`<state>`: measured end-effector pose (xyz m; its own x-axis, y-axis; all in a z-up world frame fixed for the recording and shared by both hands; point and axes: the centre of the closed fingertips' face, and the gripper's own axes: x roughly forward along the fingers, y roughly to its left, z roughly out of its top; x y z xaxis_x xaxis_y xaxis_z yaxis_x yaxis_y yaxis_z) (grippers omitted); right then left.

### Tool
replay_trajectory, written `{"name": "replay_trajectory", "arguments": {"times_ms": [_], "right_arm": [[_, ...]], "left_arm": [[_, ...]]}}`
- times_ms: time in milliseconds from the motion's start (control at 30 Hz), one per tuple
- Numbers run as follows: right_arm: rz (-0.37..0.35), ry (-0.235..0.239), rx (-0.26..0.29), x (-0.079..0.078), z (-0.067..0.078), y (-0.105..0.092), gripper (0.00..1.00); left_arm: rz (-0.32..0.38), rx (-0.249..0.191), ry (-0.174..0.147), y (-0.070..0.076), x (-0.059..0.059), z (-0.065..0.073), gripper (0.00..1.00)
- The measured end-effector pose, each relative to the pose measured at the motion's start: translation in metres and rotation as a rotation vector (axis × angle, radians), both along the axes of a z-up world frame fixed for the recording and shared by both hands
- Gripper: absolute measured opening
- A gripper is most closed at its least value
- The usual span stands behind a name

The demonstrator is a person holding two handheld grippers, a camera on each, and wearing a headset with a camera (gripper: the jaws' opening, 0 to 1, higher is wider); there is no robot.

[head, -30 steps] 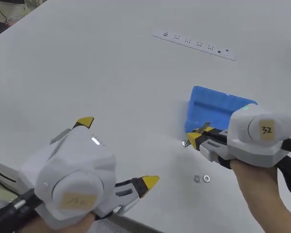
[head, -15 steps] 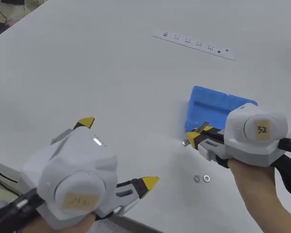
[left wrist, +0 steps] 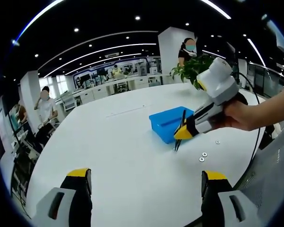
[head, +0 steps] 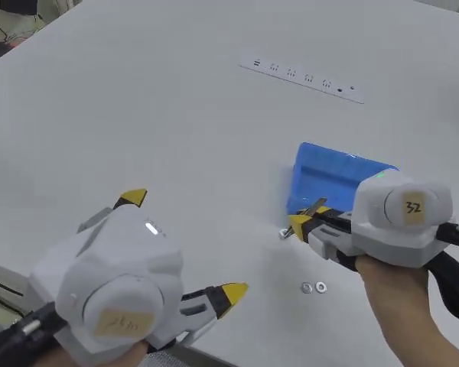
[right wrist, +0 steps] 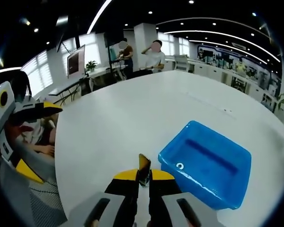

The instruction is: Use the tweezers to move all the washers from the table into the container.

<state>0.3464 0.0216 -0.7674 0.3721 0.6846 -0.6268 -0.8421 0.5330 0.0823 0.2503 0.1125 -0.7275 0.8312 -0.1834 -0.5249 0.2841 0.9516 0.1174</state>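
The right claw (head: 300, 223) is clamped shut on the tweezers (head: 315, 206), which slant down to the white worktop (head: 176, 130). Their tips rest just off the near left corner of the blue container (head: 333, 170). Whether the tips hold anything is too small to tell. In the right gripper view the claw's yellow-tipped jaws press together around the tweezers (right wrist: 144, 165), and the container (right wrist: 213, 156) sits just to the right of them. One washer (right wrist: 180, 166) lies inside it, close to its near left wall. Two washers (head: 307, 287) lie side by side on the worktop, nearer than the container and just left of the hand holding the right gripper. The left claw (head: 183, 245) hangs over the near left edge of the worktop with its jaws spread wide and nothing between them. A white power strip (head: 300, 79) lies at the far side.
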Motion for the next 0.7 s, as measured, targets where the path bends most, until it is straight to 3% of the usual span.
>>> {"name": "replay_trajectory", "arguments": {"times_ms": [167,433,500,700], "right_arm": [[0.011,-0.017,0.041,-0.001,0.023,0.002,0.03],[-0.048,-0.077,0.115,0.021,0.059,-0.003,0.03],[-0.082,-0.090,0.132,0.031,0.063,-0.007,0.03],[-0.151,-0.089,0.120,0.052,0.055,-0.020,0.03]], "left_arm": [[-0.003,0.015,0.005,0.000,-0.001,-0.002,0.99],[-0.013,0.005,0.004,-0.003,-0.001,0.000,0.99],[-0.011,0.010,0.003,-0.002,-0.001,0.000,0.99],[-0.006,0.017,0.009,-0.001,-0.001,-0.002,0.99]]}}
